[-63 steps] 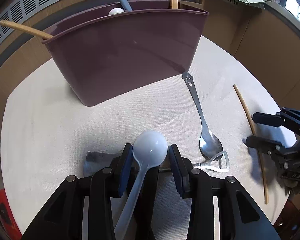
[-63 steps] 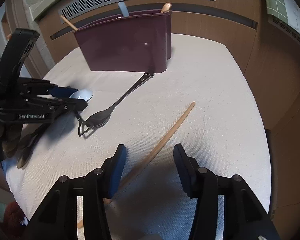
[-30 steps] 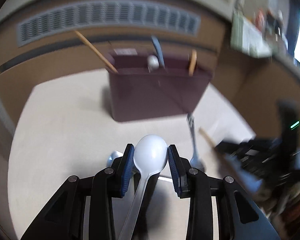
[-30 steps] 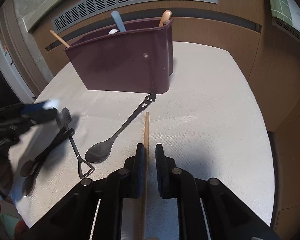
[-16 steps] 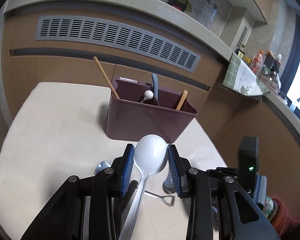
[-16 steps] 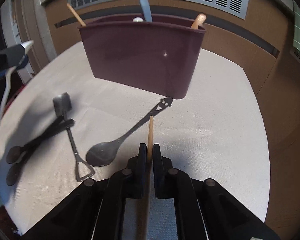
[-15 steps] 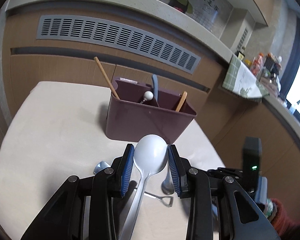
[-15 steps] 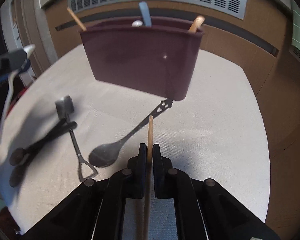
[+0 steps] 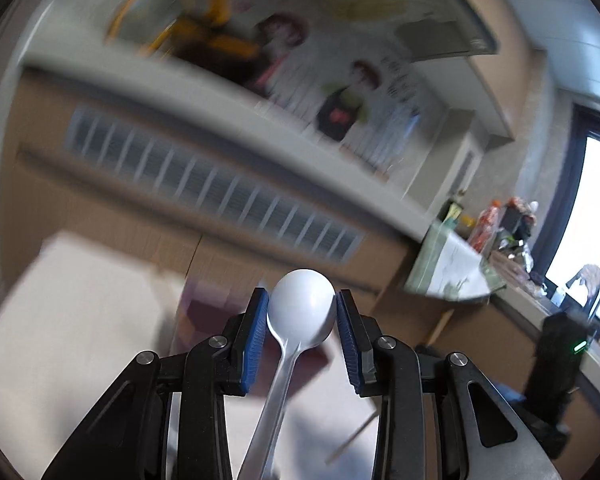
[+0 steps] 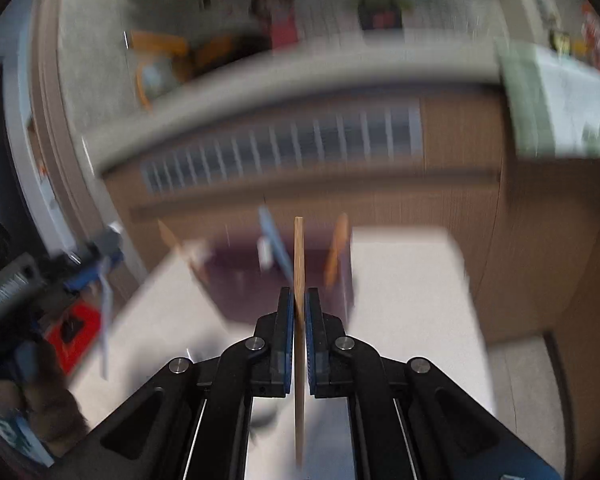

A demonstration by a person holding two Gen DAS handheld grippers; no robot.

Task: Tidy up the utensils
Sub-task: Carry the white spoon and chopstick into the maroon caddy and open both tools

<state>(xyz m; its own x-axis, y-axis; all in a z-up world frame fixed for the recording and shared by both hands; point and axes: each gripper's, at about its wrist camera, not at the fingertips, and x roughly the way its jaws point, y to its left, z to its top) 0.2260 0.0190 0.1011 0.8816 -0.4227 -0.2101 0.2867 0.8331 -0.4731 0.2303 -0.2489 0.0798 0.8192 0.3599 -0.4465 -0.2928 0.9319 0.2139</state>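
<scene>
The table (image 10: pixel 412 280) has a pale, whitish top. Both views are very blurry, so small things are hard to make out.

A dark purple box (image 10: pixel 240 276) stands on the table, at its far side near the brown wall. Sticking up out of the box are a blue handle (image 10: pixel 274 240), an orange handle (image 10: pixel 336 248) to the right of it, and a thin wooden stick (image 10: pixel 172 240) leaning at the box's left end.

In the left wrist view, the box (image 9: pixel 208 312) is only a dim purple smear on the pale table (image 9: pixel 80 320).
</scene>
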